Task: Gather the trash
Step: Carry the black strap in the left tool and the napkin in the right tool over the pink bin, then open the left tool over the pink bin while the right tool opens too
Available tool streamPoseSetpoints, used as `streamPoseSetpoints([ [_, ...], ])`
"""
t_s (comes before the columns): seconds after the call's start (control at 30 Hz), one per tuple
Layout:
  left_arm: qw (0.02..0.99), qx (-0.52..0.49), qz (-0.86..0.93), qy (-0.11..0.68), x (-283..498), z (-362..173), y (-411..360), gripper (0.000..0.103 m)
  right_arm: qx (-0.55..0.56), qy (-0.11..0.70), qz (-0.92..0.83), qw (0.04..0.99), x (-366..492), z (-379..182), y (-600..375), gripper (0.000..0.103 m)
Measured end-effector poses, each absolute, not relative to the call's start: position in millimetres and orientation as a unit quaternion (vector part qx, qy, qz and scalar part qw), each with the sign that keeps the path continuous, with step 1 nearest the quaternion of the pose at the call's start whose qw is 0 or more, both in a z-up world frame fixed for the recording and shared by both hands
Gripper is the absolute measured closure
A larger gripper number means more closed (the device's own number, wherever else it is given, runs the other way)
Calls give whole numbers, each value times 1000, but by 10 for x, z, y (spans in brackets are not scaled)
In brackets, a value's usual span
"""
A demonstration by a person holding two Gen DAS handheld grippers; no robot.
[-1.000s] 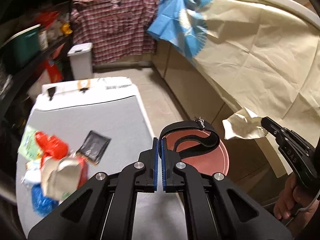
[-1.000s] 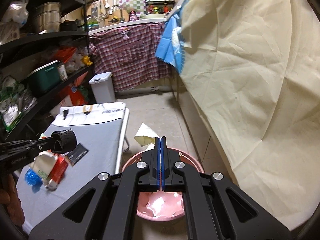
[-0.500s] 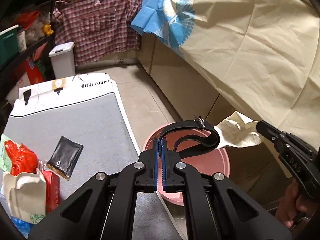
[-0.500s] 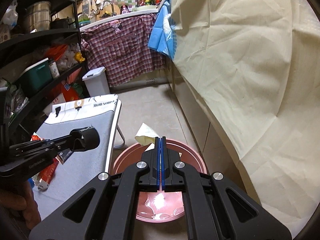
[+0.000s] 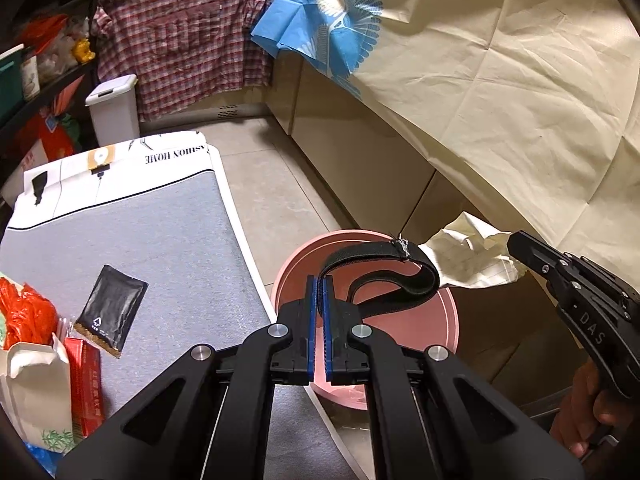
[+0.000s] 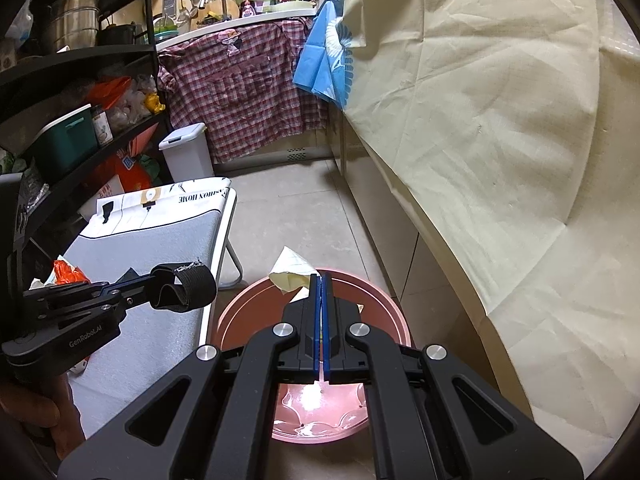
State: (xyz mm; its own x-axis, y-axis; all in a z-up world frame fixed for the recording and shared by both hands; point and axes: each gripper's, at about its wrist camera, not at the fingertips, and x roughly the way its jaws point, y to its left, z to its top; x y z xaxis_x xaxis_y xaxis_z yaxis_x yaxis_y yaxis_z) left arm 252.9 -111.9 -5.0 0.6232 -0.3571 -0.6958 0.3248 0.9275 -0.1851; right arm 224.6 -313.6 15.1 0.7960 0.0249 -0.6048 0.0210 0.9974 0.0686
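My left gripper (image 5: 319,280) is shut on a looped black strap (image 5: 384,276) and holds it over the near rim of a pink bucket (image 5: 450,344). In the right wrist view the left gripper (image 6: 154,280) and strap (image 6: 192,286) hang just left of the bucket (image 6: 384,300). My right gripper (image 6: 321,278) is shut on a crumpled cream paper (image 6: 290,274) above the bucket's far rim; the paper also shows in the left wrist view (image 5: 468,258). A black sachet (image 5: 112,310), an orange bag (image 5: 24,316), a white carton (image 5: 36,388) and a red box (image 5: 86,384) lie on the grey table (image 5: 180,240).
A cream sheet (image 5: 500,92) covers the counter on the right, with a blue cloth (image 5: 320,20) and a plaid shirt (image 5: 188,40) hung behind. A white bin (image 5: 114,108) stands at the back. Dark shelves (image 6: 80,80) line the left. Tiled floor (image 6: 300,208) lies between table and counter.
My left gripper has swung right with the strap, from over the table to over the bucket's rim. The right gripper with the paper has stayed above the bucket.
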Motion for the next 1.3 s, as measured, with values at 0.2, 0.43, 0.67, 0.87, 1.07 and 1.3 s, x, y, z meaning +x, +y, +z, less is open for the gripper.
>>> streamPoseSetpoints([
  [0.2,901,-22,-194,388,2532,-37,-1149,100,34,321,0,946,2262,130,-3136,102],
  [0.43,898,-31,-201,389,2552,-31,-1132,69,31,327,-19,944,2299,96,-3154,64],
  [0.67,902,-32,-204,379,2479,22,-1059,69,30,317,-22,948,2276,110,-3162,52],
  [0.87,910,-24,-202,362,2379,112,-975,69,25,297,-15,954,2192,164,-3107,52],
  [1.07,918,-28,-190,346,2254,226,-741,69,14,284,-1,959,2102,200,-2968,52],
  [1.3,929,-31,-167,329,2021,362,-296,69,9,269,17,963,1991,258,-2805,53],
])
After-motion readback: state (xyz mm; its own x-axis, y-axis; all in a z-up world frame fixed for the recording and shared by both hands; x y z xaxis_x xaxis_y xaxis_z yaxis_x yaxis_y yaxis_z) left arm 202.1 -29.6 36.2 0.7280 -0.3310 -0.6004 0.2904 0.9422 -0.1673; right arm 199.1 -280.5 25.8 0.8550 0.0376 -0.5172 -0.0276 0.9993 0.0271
